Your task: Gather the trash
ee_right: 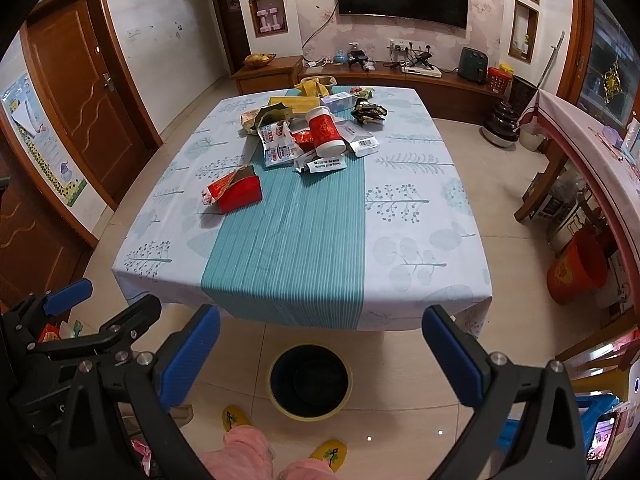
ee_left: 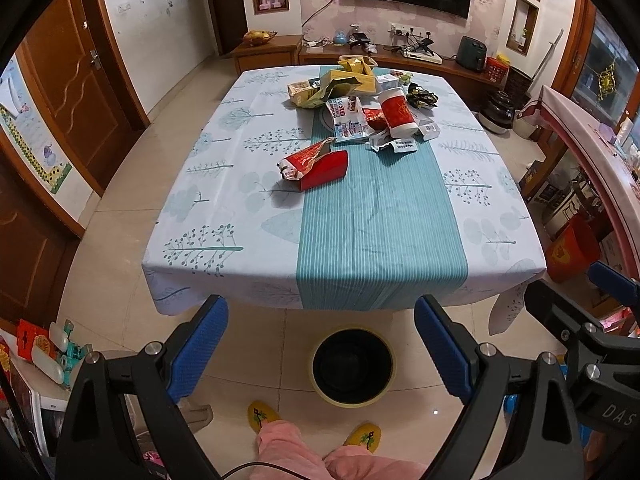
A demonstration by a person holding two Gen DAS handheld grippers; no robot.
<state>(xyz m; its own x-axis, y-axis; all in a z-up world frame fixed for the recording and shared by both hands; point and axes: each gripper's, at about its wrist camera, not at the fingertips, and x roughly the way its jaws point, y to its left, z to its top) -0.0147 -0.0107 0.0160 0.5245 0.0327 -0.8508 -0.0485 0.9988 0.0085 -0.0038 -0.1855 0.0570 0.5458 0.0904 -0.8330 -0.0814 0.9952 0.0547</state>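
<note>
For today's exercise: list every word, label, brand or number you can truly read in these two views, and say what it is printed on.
"DAS": on the black body of the right tongs, cut off at the frame edge.
Print on the white snack wrappers: too blurred to read.
Barcode label on the white box: digits too small.
Gold pattern on the red canister: unreadable.

Tablecloth (ee_left: 208,200): we see white printed with pale teal trees and leaves, a teal ribbed stripe down its middle
Carton (ee_left: 320,170) by the stripe's left edge: we see red, its torn flap red and silver
Cup (ee_left: 396,114) at the far end: red with gold motifs, white rims
Wrappers (ee_left: 350,122) beside it: white with red and blue print
Bin (ee_left: 352,366): black inside, yellow rim
Gripper pads (ee_left: 198,350): blue on black
Slippers (ee_right: 328,454): yellow
</note>
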